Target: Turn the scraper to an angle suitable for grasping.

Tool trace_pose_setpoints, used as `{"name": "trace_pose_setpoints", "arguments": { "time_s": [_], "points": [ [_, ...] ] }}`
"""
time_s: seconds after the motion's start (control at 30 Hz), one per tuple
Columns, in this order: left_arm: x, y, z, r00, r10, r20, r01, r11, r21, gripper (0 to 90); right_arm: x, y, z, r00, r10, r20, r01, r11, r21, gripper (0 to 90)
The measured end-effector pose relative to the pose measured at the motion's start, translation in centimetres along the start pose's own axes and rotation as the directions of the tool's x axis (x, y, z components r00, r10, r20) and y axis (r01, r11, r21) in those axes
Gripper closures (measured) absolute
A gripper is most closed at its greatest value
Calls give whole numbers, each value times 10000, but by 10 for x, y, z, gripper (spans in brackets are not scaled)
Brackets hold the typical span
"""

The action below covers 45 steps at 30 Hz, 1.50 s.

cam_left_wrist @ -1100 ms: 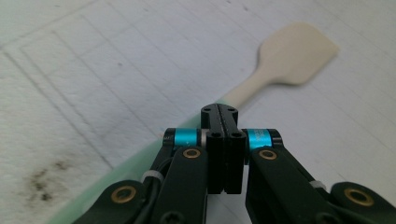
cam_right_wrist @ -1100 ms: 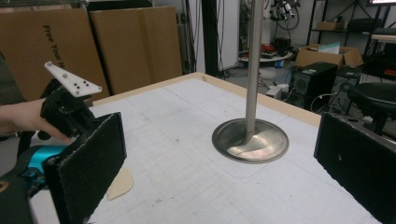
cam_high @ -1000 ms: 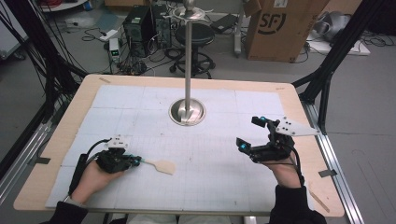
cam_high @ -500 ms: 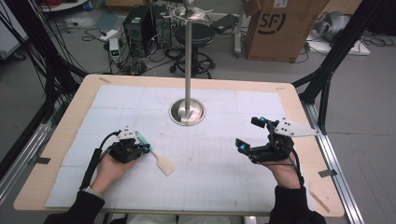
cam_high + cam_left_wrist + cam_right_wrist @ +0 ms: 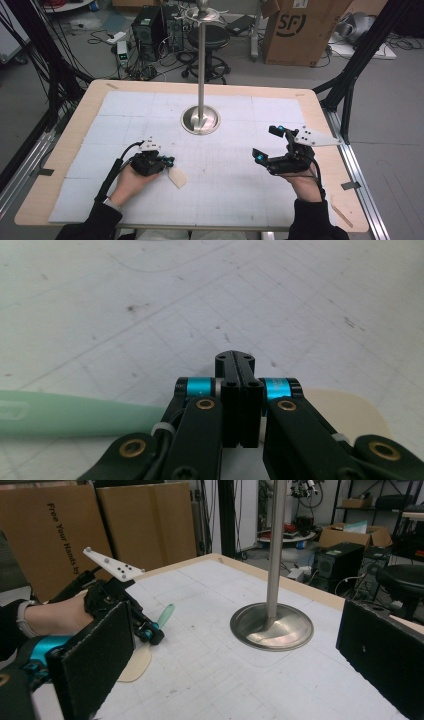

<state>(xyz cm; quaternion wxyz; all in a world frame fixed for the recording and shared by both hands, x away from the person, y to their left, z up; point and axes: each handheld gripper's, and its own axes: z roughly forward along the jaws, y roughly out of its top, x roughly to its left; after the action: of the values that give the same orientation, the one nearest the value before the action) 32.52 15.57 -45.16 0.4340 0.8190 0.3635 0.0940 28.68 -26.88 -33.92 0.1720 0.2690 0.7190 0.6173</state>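
A spatula lies flat on the white mat, its beige head [image 5: 177, 177] in front of the left hand and its pale green handle [image 5: 165, 614] sticking out past the gripper. My left gripper [image 5: 169, 161] rests low over the spatula's neck. In the left gripper view its jaws [image 5: 235, 360] are pressed together with nothing between them, the green handle [image 5: 75, 413] to their left and the beige head [image 5: 350, 412] to their right. My right gripper [image 5: 266, 144] hovers at the right of the mat, open wide, its foam pads [image 5: 95, 655] far apart and empty.
A steel pole on a round base [image 5: 200, 120] stands at the middle back of the mat, also in the right gripper view [image 5: 272, 625]. The wooden table edge [image 5: 345, 210] frames the mat. Cardboard boxes, cables and a stool sit on the floor beyond.
The left hand has moved right and slightly forward and turned over the spatula. The spatula has swung so its handle points further away. The right gripper has stayed still.
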Motion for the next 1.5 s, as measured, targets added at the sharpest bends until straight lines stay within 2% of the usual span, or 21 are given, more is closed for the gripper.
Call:
{"name": "trace_pose_setpoints", "arguments": {
  "time_s": [0.23, 0.33, 0.4, 0.5, 0.6, 0.73, 0.87, 0.97, 1.03, 1.1, 1.13, 1.17, 1.2, 1.27, 1.33, 1.37, 1.4, 1.5],
  "points": [
    [-10, -2, -3, 9989, 453, 126, -456, 9987, 243, 900, -1, -1, 2, 10000, 34, -48, -33, 10000, 69, 11],
    [-11, -4, -6, 9981, 451, 413, -466, 9983, 360, 900, -1, -1, 3, 10000, 8, -54, -8, 10000, 38, 11],
    [-13, -6, -10, 9963, 602, 616, -631, 9969, 475, 900, -1, -1, 4, 10000, 9, -52, -9, 10000, 64, 11],
    [-17, -11, -17, 9921, 784, 976, -853, 9940, 683, 900, -1, -1, 4, 10000, 25, -79, -25, 10000, 43, 11],
    [-20, -15, -24, 9893, 798, 1223, -901, 9926, 818, 900, -2, -1, 3, 10000, 32, -80, -32, 10000, -5, 11],
    [-26, -28, -40, 9771, 1041, 1853, -1254, 9863, 1069, 900, -4, -1, 2, 9999, 98, -70, -98, 10000, -20, 11],
    [-33, -41, -56, 9711, 1455, 1892, -1661, 9813, 978, 900, -4, -1, 2, 9999, 98, -67, -99, 9999, -59, 11],
    [-34, -42, -60, 9695, 1658, 1806, -1857, 9775, 1000, 900, -3, -1, 3, 9999, 90, -49, -90, 10000, -32, 11],
    [-30, -41, -62, 9785, 1582, 1320, -1707, 9813, 889, 900, -2, 0, 3, 9999, 75, -70, -75, 10000, -35, 11],
    [-20, -39, -68, 9916, 1088, 706, -1133, 9915, 635, 900, -2, 2, 3, 10000, 28, -87, -29, 9999, -106, 11],
    [-16, -39, -71, 9944, 950, 473, -975, 9938, 532, 900, -1, 3, 2, 9999, 34, -121, -35, 9999, -136, 11],
    [-9, -39, -76, 9980, 628, 104, -632, 9969, 469, 900, -2, 3, 1, 9999, 18, -122, -20, 9998, -194, 11],
    [-2, -39, -79, 9989, 382, -262, -370, 9984, 436, 900, -2, 4, 0, 9999, 51, -89, -53, 9997, -225, 11],
    [13, -44, -84, 9977, -116, -662, 149, 9987, 490, 900, -3, 4, 0, 10000, 35, -93, -38, 9997, -253, 11],
    [24, -48, -87, 9950, -512, -853, 562, 9968, 569, 900, -3, 3, 1, 10000, 36, -77, -38, 9998, -201, 11],
    [28, -50, -87, 9933, -571, -1007, 633, 9962, 602, 900, -3, 3, 1, 10000, 36, -77, -38, 9998, -201, 11],
    [32, -52, -88, 9933, -609, -983, 666, 9962, 558, 900, -3, 2, 1, 9999, 64, -91, -66, 9998, -164, 11],
    [30, -51, -86, 9926, -529, -1094, 589, 9969, 523, 900, -2, 2, 3, 9999, 39, -118, -40, 9999, -101, 11]
  ]
}}
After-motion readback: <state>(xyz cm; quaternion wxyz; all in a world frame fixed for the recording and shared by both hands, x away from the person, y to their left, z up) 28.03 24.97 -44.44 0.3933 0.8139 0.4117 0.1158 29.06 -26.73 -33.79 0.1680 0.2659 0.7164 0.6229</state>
